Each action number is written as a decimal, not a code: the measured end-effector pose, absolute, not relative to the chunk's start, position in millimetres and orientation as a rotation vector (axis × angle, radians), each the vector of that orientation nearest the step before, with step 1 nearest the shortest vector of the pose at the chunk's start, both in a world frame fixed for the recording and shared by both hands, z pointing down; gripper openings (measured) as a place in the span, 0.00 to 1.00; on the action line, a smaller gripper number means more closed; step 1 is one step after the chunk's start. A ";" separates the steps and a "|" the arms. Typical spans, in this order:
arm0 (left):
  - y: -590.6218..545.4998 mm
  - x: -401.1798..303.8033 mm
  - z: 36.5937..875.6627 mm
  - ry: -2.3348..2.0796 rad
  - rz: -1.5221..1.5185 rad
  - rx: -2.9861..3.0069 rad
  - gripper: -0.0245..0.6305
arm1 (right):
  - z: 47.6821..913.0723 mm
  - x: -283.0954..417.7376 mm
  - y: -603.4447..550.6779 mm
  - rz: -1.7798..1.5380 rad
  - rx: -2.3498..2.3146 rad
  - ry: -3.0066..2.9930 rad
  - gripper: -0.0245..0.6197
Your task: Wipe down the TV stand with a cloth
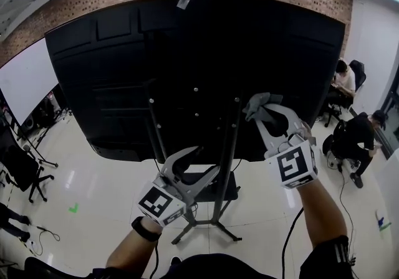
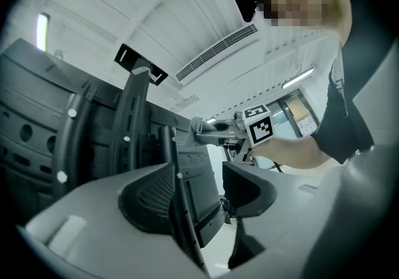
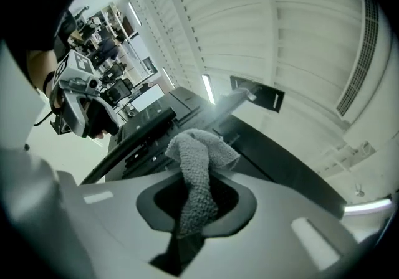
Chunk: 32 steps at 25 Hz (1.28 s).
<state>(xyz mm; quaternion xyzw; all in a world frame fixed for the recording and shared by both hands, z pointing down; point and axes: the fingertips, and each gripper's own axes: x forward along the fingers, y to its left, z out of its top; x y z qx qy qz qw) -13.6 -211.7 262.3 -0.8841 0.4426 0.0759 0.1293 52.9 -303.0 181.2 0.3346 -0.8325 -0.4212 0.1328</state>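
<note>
The black TV stand [image 1: 227, 147] has two upright poles that carry a big black screen [image 1: 187, 53], seen from its back. My right gripper [image 1: 262, 109] is shut on a grey cloth [image 1: 255, 104], which it holds against the top of the right pole. In the right gripper view the cloth [image 3: 196, 165] bunches out past the jaws of the right gripper [image 3: 196, 200]. My left gripper [image 1: 202, 162] sits lower, by the same pole. Its jaws stand open in the left gripper view, with an upright [image 2: 181, 209] running between them in the left gripper [image 2: 199, 193].
The stand's feet [image 1: 206, 228] rest on a glossy white floor. Two seated people [image 1: 358, 134] are at the right. An office chair [image 1: 25, 169] and a whiteboard [image 1: 25, 78] stand at the left. A cable [image 1: 290, 240] trails on the floor.
</note>
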 end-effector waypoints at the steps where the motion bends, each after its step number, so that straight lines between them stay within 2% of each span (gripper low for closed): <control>1: -206.0 -27.5 260.2 1.302 0.225 -2.557 0.43 | 176.8 35.9 -292.3 -1.246 0.948 -2.417 0.10; 11: -159.9 -182.9 247.7 1.450 0.221 -2.447 0.43 | 164.7 -162.6 -219.3 -1.422 0.716 -2.412 0.10; 20: -140.1 -295.8 251.7 1.558 0.210 -2.388 0.43 | 195.6 -317.0 -216.3 -1.484 0.576 -2.216 0.10; 26: -141.5 -340.6 261.2 1.609 0.229 -2.394 0.43 | 218.8 -393.3 -228.0 -1.516 0.518 -2.003 0.10; 32: -145.5 -366.9 278.6 1.626 0.237 -2.410 0.43 | 237.6 -432.7 -241.3 -1.612 0.520 -1.750 0.10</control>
